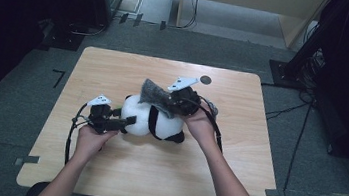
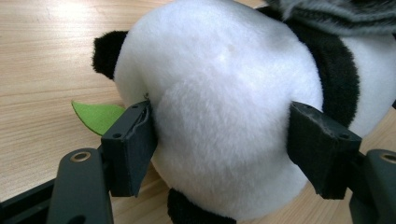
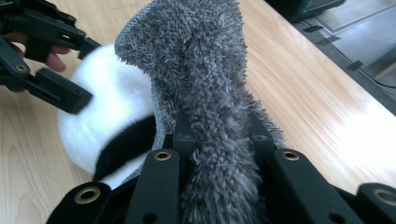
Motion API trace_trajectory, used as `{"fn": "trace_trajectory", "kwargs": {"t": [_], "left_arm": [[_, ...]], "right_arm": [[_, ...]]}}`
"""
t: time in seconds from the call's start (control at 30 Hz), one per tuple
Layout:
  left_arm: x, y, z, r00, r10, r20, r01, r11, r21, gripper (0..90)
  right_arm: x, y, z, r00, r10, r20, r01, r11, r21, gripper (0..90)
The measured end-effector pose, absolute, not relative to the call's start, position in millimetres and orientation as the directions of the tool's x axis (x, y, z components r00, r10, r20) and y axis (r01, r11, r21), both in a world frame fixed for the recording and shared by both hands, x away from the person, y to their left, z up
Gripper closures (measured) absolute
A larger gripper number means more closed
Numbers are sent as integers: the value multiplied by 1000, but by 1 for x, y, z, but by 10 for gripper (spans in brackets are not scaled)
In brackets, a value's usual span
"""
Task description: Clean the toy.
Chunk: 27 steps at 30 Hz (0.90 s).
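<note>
Plush panda (image 2: 224, 107) soft, short white-black pile; grey cloth (image 3: 210, 93) shaggy, fuzzy; table (image 1: 115, 70) smooth light wood, slight sheen.

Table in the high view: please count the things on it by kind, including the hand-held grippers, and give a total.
Plush panda: 1
Grey fuzzy cloth: 1
Small dark round disc: 1
Hand-held grippers: 2, the left hand-held gripper and the right hand-held gripper
Total: 5
</note>
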<state>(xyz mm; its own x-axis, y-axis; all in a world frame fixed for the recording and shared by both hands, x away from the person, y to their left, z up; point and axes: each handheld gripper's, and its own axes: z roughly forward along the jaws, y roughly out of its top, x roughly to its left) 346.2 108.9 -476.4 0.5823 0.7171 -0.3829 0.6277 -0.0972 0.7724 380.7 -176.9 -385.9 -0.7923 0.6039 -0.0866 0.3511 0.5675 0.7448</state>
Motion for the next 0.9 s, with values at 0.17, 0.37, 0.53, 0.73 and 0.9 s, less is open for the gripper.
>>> {"fn": "trace_trajectory", "kwargs": {"t": [0.17, 0.37, 0.53, 0.73, 0.9], "left_arm": [[346, 109, -476, 586, 717, -376, 622, -101, 777, 265], [346, 109, -477, 591, 717, -370, 616, -105, 780, 257], [345, 109, -477, 595, 719, -360, 610, -112, 784, 253], [344, 108, -476, 601, 721, -346, 596, -116, 795, 253], [343, 108, -475, 604, 722, -337, 587, -118, 801, 254]], "right_arm": [[377, -199, -385, -764, 639, -85, 372, 545, 752, 728], [375, -227, -386, -730, 678, -85, 402, 528, 748, 730], [374, -234, -387, -720, 689, -79, 416, 520, 746, 731], [369, -223, -370, -737, 672, -75, 378, 502, 778, 733], [371, -191, -358, -780, 620, -86, 326, 519, 790, 733]]}}
